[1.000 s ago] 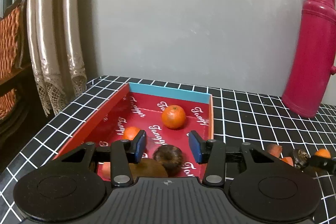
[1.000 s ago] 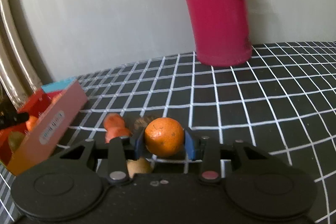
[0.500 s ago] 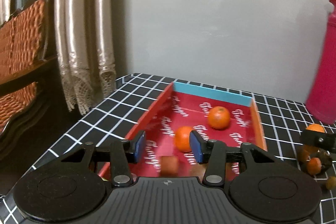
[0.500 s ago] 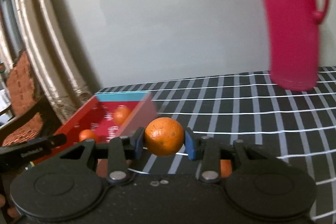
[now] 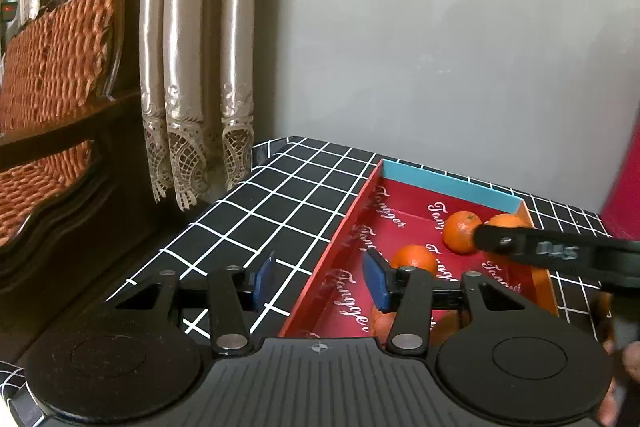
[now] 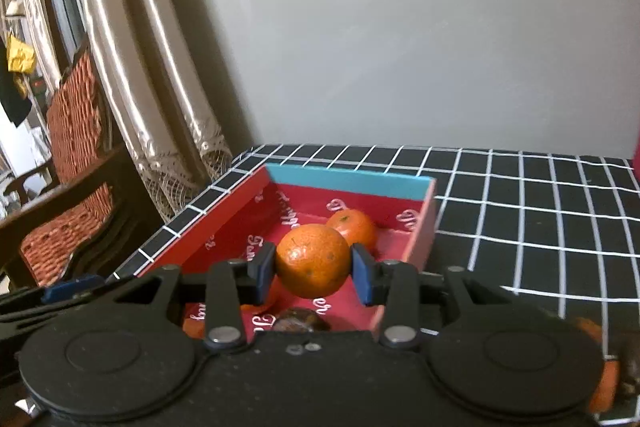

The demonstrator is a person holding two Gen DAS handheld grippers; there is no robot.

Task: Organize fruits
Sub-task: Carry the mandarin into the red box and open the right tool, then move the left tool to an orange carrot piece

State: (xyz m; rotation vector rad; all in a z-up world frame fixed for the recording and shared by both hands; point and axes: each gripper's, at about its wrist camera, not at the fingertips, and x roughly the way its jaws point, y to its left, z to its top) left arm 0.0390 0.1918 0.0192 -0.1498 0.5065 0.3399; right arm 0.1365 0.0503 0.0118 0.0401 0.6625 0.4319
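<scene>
Grey wall (image 5: 440,47) and curtain (image 5: 192,67) behind, wicker chair (image 5: 52,75) off to the side; table (image 5: 280,195) has a black cloth with a white grid. We see the red box (image 6: 224,231) with the blue far end sitting on it.

Right gripper (image 6: 314,271): fingers clamped on an orange (image 6: 313,259), held above the box floor, over the near half. Just past those fingers, a second orange (image 6: 354,229) lies in the box near the blue end. Below the fingers, a dark brown fruit (image 6: 300,321) on the box floor, partly hidden by the gripper body.

Left gripper (image 5: 320,277): fingers spread apart, nothing between them. One finger is over the table outside the box, the other over the box's near side. Just beyond that finger, an orange (image 5: 414,259) lies in the box. Further ahead, the right gripper's arm crosses the box in front of two more oranges.

More fruit on the table beside the right gripper, too blurred to name.
</scene>
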